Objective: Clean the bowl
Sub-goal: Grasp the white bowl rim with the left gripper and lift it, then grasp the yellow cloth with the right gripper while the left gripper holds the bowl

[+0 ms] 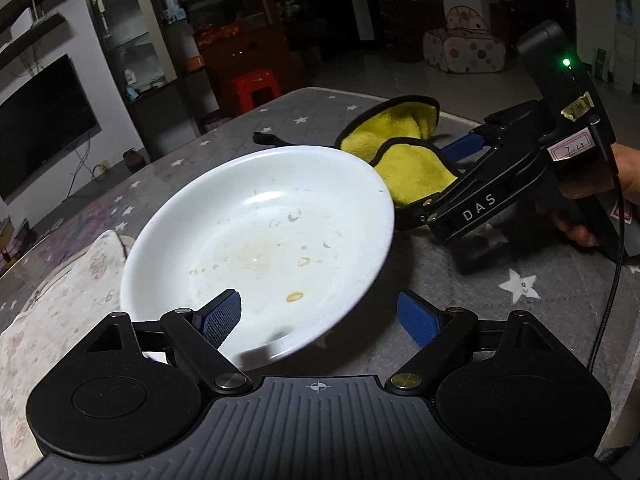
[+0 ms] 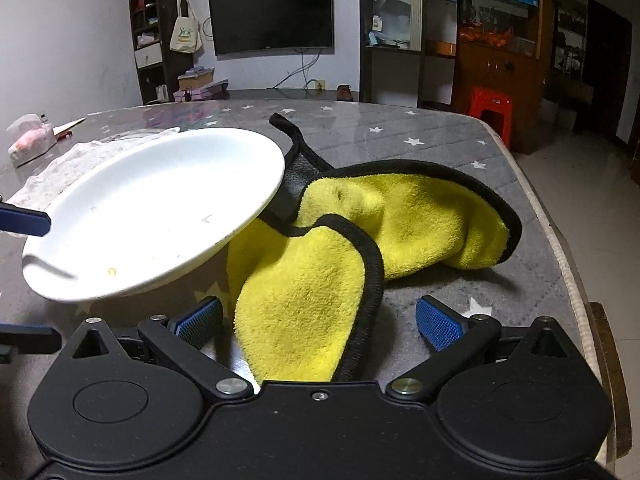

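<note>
Your left gripper (image 1: 320, 316) straddles the near rim of the bowl (image 1: 260, 240), jaws spread, pads not yet pressing, ready to steady it. Beside the bowl, your right gripper (image 2: 320, 320) gapes around the yellow cloth (image 2: 320, 280), unclenched, ready for wiping.

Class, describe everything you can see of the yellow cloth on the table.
The yellow cloth looks like fluffy microfibre with black trim and a black loop. It lies crumpled and folded on the table, beside the white bowl, whose rim overhangs it. Its near fold lies between the open right gripper fingers, ungripped.
</note>
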A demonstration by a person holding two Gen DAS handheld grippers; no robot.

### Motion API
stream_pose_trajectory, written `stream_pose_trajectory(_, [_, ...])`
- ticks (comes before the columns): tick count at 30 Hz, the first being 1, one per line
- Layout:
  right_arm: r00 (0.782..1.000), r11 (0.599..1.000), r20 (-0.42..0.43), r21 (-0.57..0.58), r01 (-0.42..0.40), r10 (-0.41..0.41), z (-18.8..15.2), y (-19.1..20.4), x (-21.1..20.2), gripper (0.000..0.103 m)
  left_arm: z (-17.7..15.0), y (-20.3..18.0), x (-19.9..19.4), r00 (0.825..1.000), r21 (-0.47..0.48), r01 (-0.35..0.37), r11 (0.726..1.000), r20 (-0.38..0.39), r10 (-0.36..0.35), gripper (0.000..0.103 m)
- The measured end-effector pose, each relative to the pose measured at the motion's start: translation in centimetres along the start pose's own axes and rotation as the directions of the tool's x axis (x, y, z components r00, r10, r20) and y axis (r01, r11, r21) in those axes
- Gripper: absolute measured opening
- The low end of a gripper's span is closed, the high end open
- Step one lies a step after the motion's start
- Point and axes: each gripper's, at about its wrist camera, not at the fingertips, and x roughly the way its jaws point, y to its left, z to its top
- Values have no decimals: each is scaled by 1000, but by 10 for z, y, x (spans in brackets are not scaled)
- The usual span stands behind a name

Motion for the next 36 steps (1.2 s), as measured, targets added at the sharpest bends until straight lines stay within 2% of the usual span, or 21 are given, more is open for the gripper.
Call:
stream_pose_trajectory(11, [1000,1000,-6,-21,14,-14,1,0,3,103,2,-3,12,999,31,25,999,-24,-25,65])
stream_pose_trajectory(36, [1000,1000,-2,-21,20,-20,7,6,8,103,7,-4,25,998,66,45,997,-41,-42,64])
